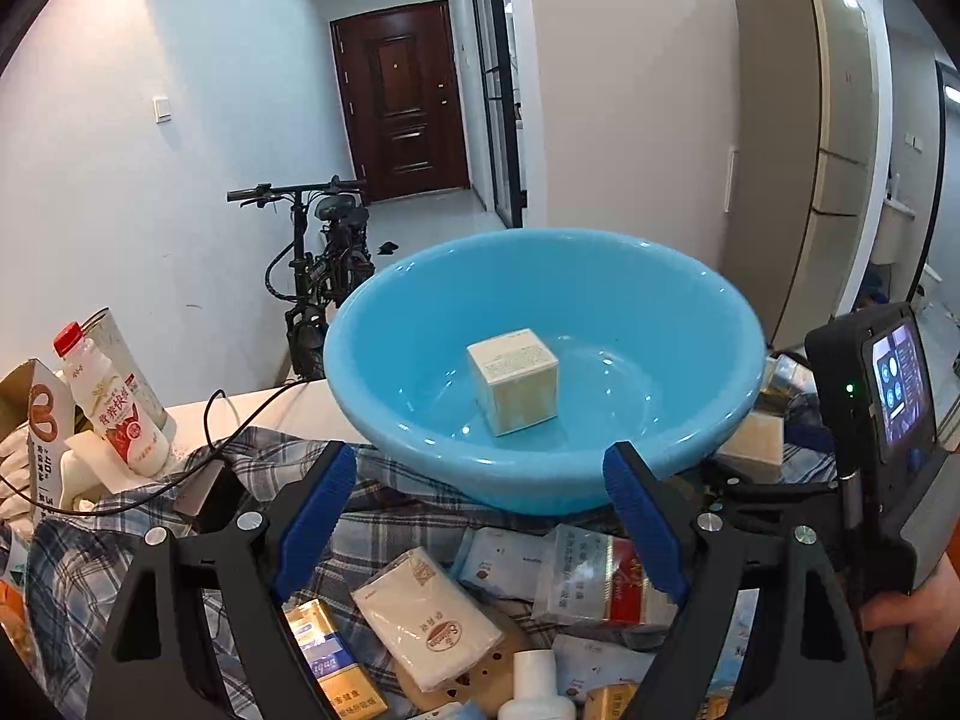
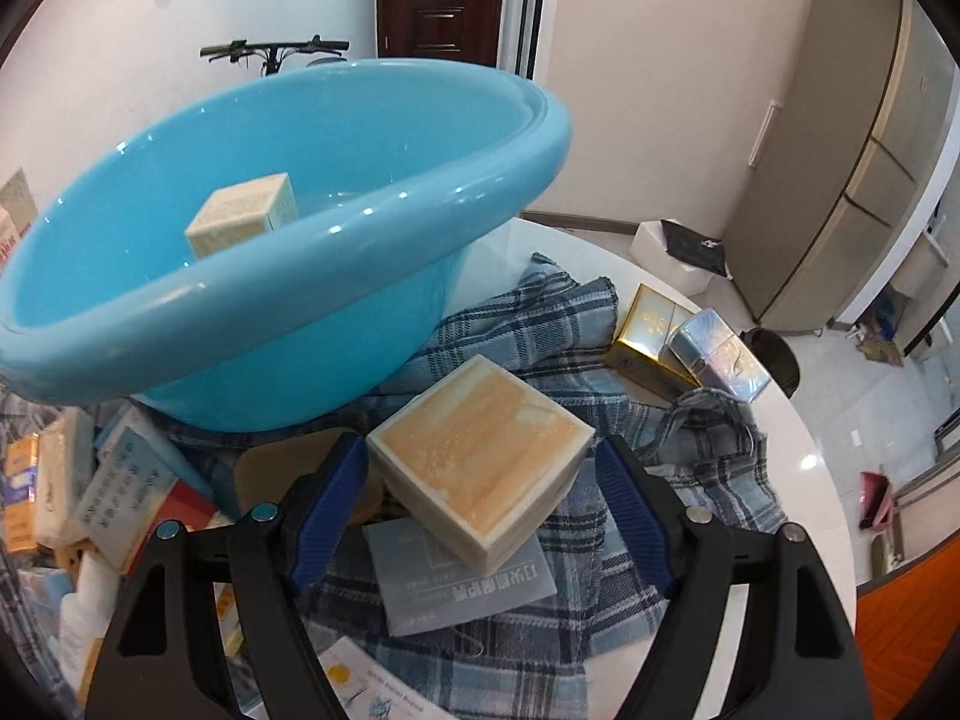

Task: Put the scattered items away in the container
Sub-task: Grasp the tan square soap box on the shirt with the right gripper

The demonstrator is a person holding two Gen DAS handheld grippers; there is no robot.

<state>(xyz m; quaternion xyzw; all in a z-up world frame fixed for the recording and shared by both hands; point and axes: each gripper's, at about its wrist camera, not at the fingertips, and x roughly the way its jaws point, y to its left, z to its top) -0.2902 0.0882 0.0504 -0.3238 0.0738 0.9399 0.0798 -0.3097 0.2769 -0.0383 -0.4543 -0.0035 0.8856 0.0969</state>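
A light blue basin (image 1: 420,324) stands on a plaid cloth and holds one cream box (image 1: 513,379); it also shows in the right wrist view (image 2: 372,228). My left gripper (image 1: 480,522) is open and empty, just in front of the basin's near wall, above tissue packs (image 1: 426,618) and small boxes. My right gripper (image 2: 480,510) is open with its jaws on either side of an orange-topped cream box (image 2: 480,456) that lies on the cloth beside the basin. I cannot tell whether the pads touch it.
A milk bottle (image 1: 120,408) and a pretzel carton (image 1: 42,420) stand at the left. A gold box (image 2: 645,330) and a silver box (image 2: 717,360) lie at the right on the white round table (image 2: 804,420). A flat grey packet (image 2: 456,582) lies under the box.
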